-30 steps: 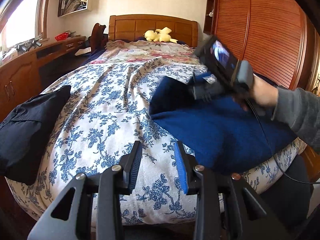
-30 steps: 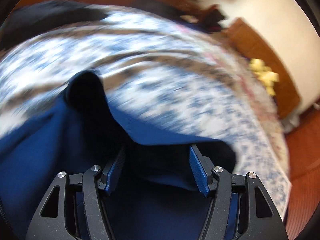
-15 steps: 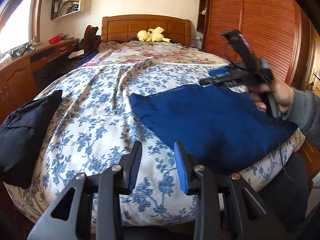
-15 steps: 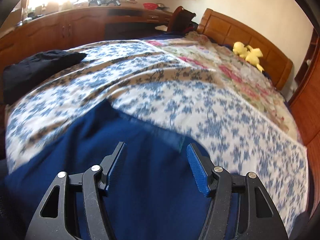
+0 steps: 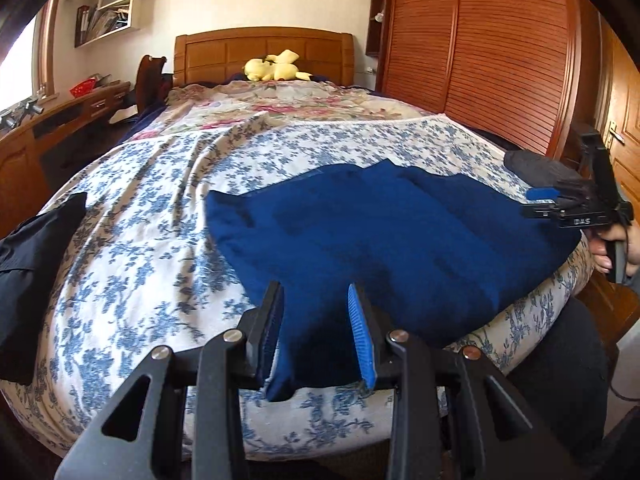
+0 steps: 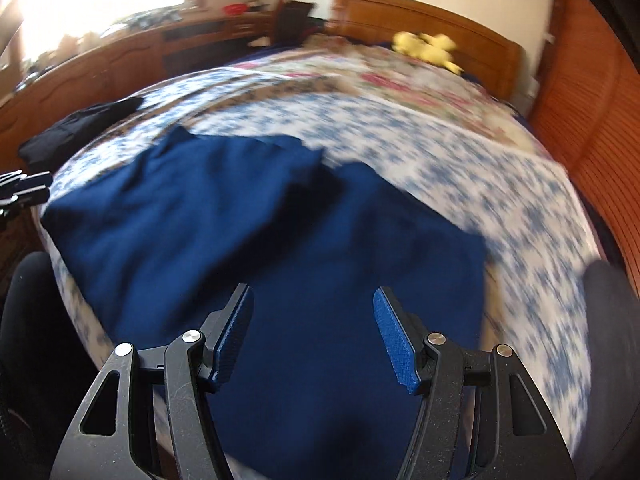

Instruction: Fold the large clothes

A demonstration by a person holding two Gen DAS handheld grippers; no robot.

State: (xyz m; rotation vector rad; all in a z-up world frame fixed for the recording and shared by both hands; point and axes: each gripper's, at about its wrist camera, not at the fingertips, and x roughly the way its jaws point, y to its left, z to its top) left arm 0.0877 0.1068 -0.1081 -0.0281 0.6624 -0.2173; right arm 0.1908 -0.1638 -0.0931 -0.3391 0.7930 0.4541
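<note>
The blue garment (image 5: 384,236) is seen partly folded at centre frame on the bed (image 5: 160,208), its near edge bracketed, not visibly pinched, by the left gripper (image 5: 316,320), the right gripper (image 6: 314,336) held wide and empty, further folds judged outstanding.

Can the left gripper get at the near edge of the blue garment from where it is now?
Probably yes. The left gripper is open, with the blue garment lying between its fingers at the bed's near edge. Nothing blocks it; the right gripper is off to the side.
</note>
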